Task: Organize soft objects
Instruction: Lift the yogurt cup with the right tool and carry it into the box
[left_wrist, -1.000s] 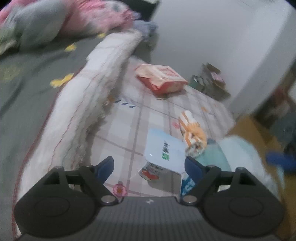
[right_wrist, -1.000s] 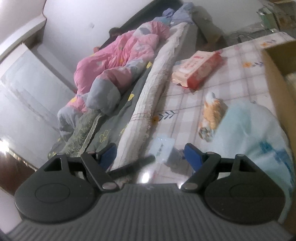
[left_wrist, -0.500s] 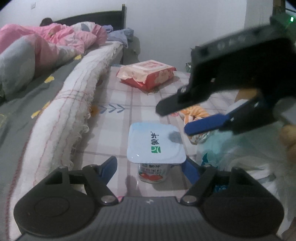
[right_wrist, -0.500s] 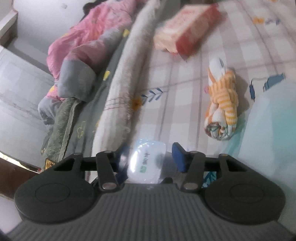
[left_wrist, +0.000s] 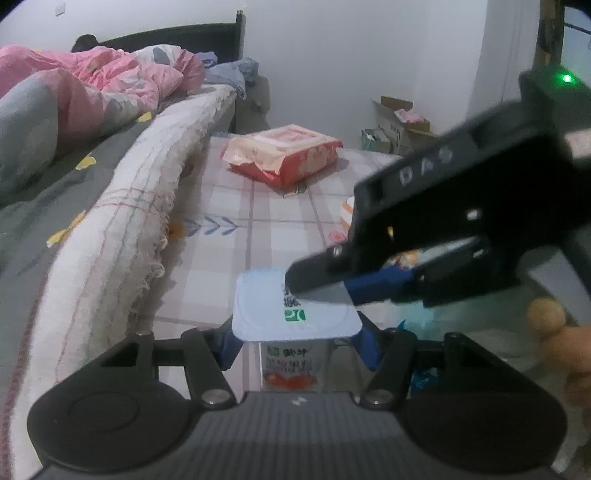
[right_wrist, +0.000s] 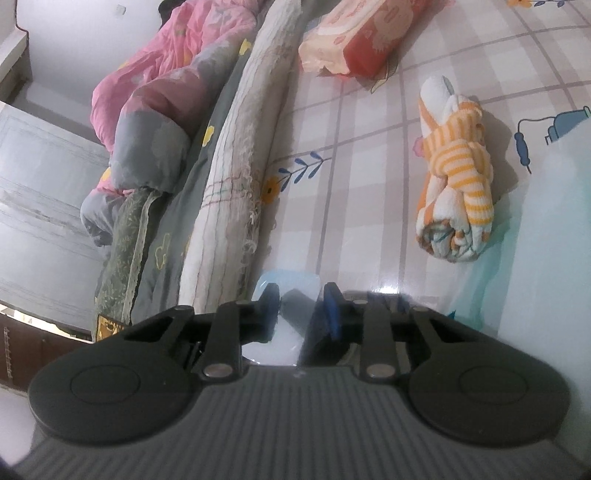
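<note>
Pale-blue foil lid seals the yogurt cup (left_wrist: 295, 317), low centre of frame, upright on the checked cloth (left_wrist: 280, 218); contents unseen. Left gripper (left_wrist: 297, 343) has been closing, blue pads at the cup's sides. Right gripper (right_wrist: 301, 306), jaws narrowed just now, reaches over the lid. Rolled orange-striped towel (right_wrist: 456, 177) lies right of centre.

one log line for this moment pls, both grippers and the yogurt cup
left gripper: closing around yogurt cup body | right gripper: closing at cup's foil lid edge, nearly shut | rolled towel: untouched
</note>
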